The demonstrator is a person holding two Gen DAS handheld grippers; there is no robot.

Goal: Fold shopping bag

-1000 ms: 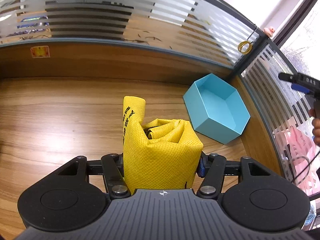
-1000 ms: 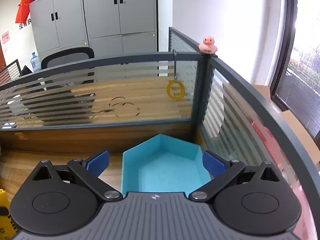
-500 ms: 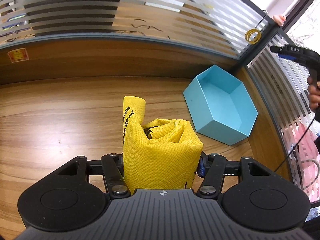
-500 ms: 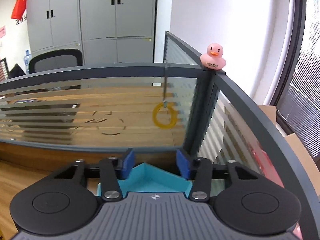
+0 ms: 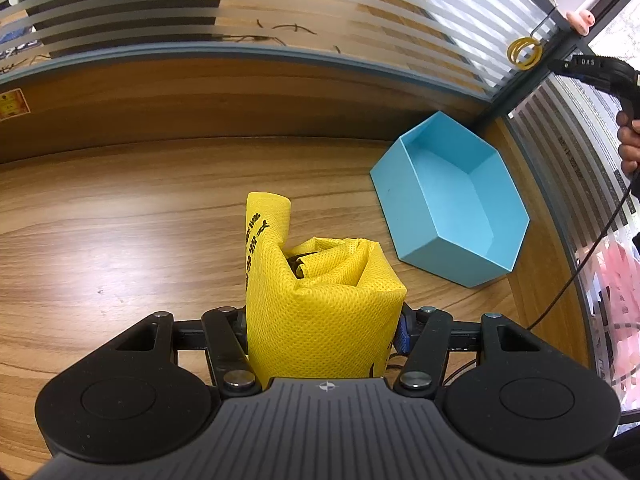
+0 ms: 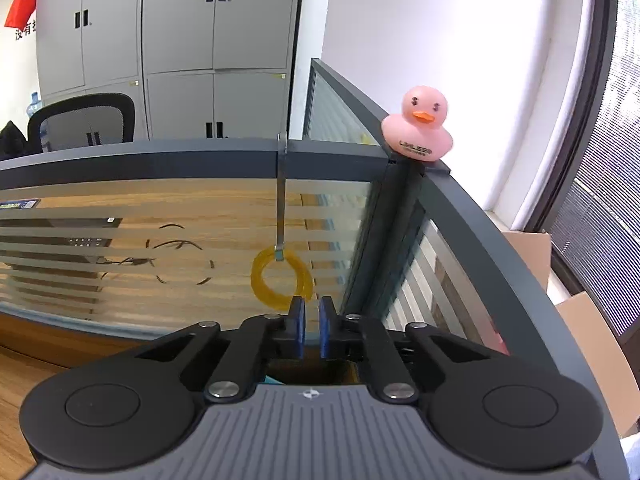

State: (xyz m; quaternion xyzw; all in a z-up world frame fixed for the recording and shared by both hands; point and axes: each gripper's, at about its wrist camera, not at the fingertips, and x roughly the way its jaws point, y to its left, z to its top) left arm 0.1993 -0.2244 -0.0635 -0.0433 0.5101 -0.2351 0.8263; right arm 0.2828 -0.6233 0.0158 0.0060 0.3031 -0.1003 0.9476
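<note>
A rolled yellow shopping bag (image 5: 320, 288) with black print stands upright between the fingers of my left gripper (image 5: 322, 320), which is shut on it above the wooden desk (image 5: 120, 240). One end of the roll sticks up higher on the left. My right gripper (image 6: 311, 308) is raised at the partition corner, its jaws closing to a narrow slit with nothing between the blue pads. Just beyond its tips a yellow ring of rubber bands (image 6: 258, 280) hangs from a metal hook (image 6: 281, 192). The left wrist view shows that gripper (image 5: 560, 65) near the ring (image 5: 512, 50).
An open light-blue hexagonal box (image 5: 452, 200) sits at the desk's far right corner. Striped glass partitions (image 5: 240, 12) close off the back and right. A pink rubber duck (image 6: 420, 128) sits on the corner post. A person's hand (image 5: 628, 140) and a cable are at the right.
The right gripper's jaws went from wide apart to nearly together while it rose toward the hanging ring; the blue box dropped out of its view. The left gripper carried the bag slightly forward.
</note>
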